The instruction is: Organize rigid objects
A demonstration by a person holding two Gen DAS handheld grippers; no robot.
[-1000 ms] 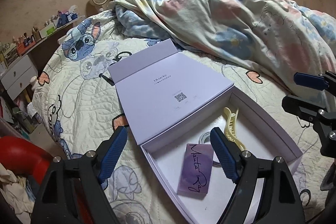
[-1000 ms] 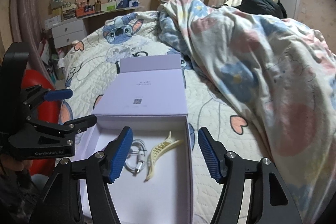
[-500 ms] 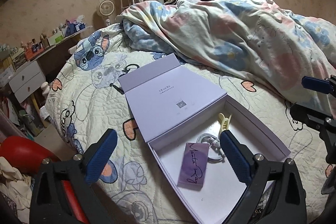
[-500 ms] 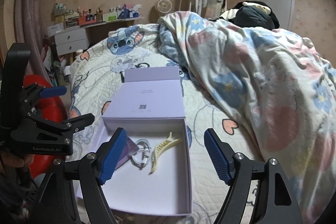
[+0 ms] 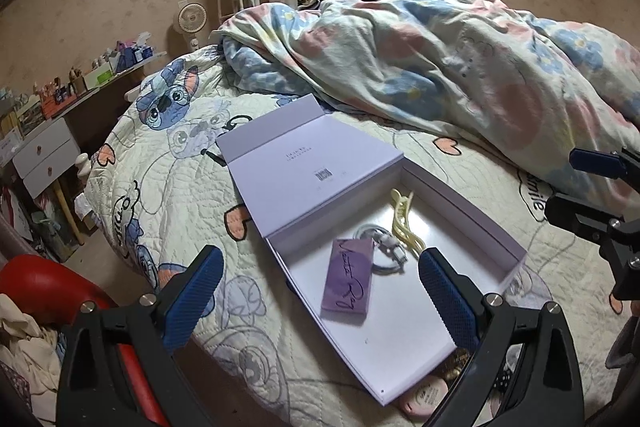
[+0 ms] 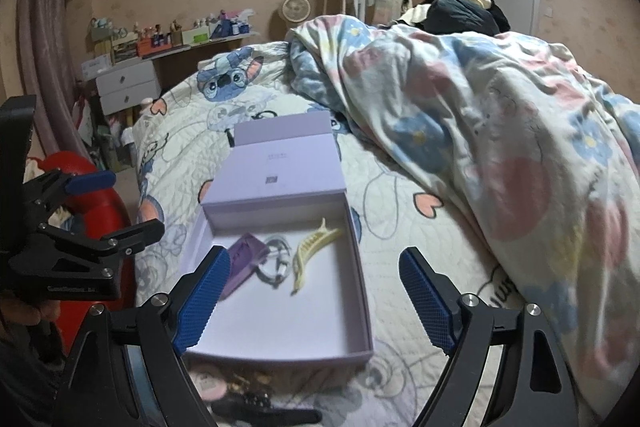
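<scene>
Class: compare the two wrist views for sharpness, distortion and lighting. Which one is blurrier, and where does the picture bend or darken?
Left wrist view: mostly sharp, the script on the purple card is readable; fisheye bends the bed edge; corners black. Right wrist view: softer, the box and hair clip are smeared; same curved walls and dark corners. Both: dim, warm indoor light, no strong glare.

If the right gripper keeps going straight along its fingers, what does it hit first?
Probably the box floor, bare just near of the hair clip. The right gripper, its jaws opening with nothing between them, aims into the open box. Depth is hard to judge, so it may touch the clip first.
</scene>
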